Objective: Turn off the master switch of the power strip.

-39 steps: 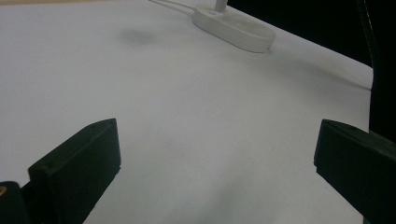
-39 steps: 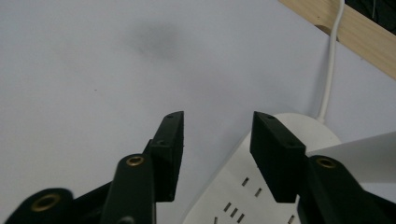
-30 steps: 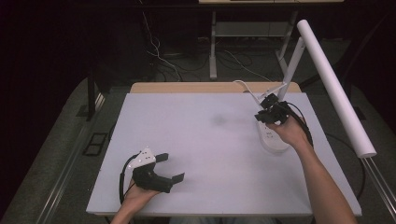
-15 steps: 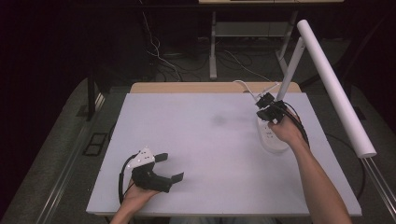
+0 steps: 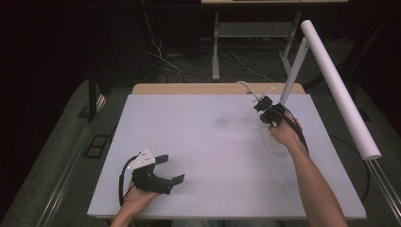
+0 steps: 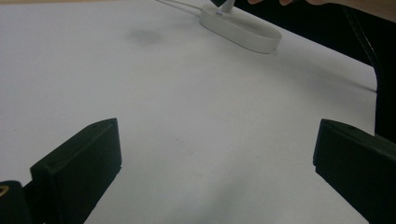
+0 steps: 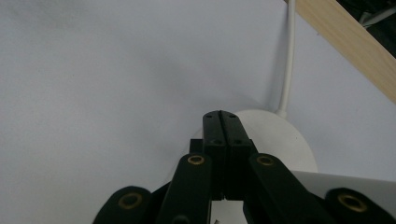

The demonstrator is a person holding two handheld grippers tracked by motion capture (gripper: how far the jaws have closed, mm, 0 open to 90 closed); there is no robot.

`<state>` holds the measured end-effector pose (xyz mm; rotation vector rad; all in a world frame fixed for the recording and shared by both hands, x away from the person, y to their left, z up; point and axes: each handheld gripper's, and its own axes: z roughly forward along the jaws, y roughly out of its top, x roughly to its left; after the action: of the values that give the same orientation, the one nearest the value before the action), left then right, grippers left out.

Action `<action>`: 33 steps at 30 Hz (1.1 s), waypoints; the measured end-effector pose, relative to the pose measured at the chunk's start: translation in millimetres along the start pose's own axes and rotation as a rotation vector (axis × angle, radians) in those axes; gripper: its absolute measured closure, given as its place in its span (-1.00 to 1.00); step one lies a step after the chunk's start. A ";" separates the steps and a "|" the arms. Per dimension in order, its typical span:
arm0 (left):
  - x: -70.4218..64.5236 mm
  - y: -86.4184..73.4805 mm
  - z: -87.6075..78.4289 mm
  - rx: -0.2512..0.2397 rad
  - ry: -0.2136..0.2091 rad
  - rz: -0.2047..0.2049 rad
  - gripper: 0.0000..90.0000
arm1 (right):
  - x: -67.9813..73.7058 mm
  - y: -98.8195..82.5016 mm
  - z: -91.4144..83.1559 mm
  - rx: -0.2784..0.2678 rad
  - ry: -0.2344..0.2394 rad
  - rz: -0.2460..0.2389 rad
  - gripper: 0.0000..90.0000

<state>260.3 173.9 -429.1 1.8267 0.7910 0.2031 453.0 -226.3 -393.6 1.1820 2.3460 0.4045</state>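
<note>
Right gripper view: your right gripper (image 7: 222, 122), jaws closed empty, hovers over the lamp base (image 7: 285, 144); press gently. Left gripper (image 5: 163, 169) rests wide open.

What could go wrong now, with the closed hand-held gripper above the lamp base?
The shut right hand-held gripper is at the base of the white desk lamp. Pushing too hard might tip or slide the lamp. The white cable lies close beside the base and might get snagged.
</note>
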 end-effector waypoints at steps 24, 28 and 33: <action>0.5 -0.2 0.8 0.005 -0.004 0.005 -0.99 | 5.0 -0.5 11.6 0.058 -0.084 -0.024 0.99; 0.4 -0.4 1.5 0.010 -0.004 0.009 -0.99 | 1.7 -2.4 10.8 0.071 -0.078 -0.016 0.99; -0.1 -0.4 1.8 0.010 -0.004 0.007 -0.99 | -0.6 -4.2 10.6 0.063 -0.058 0.011 0.99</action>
<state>261.0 172.5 -430.2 1.8391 0.7839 0.2005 456.1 -228.7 -404.3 1.2190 2.3187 0.2979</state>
